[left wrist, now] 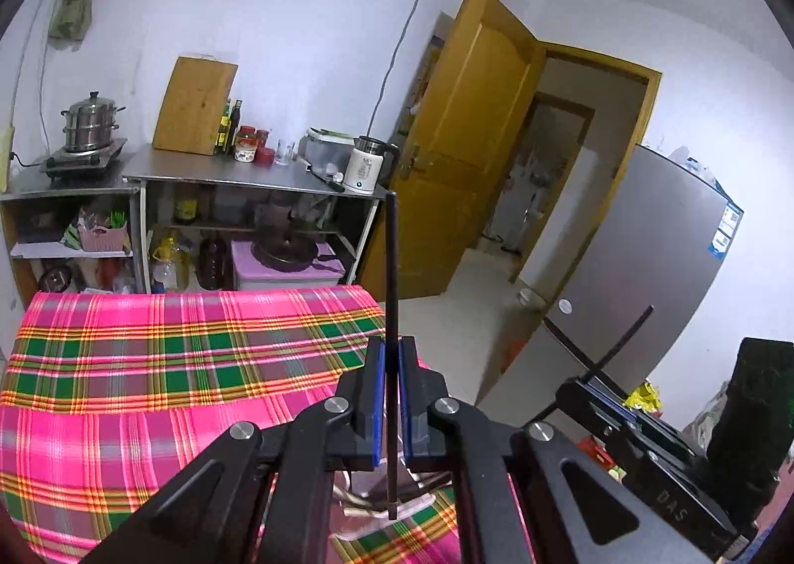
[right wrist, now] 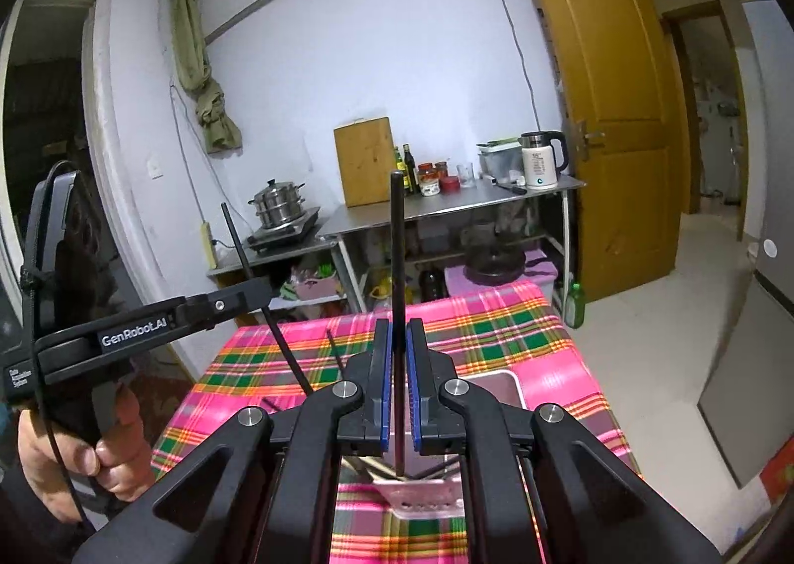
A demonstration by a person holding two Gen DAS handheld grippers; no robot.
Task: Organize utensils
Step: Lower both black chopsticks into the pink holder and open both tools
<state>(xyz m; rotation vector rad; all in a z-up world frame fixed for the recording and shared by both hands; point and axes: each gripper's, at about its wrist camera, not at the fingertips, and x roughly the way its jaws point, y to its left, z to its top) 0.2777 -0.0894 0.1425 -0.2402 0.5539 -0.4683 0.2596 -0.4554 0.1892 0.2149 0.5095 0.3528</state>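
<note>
Standing upright between claw [left wrist: 392, 395] pads: chopstick [left wrist: 391, 266]

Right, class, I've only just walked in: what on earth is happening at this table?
A person is sorting utensils with a handheld gripper in each hand. The left gripper is shut on a black chopstick held roughly upright, and the right gripper is shut on another black chopstick the same way. Both are raised over a pinkish utensil holder on the plaid tablecloth, with more utensils showing inside it.
</note>
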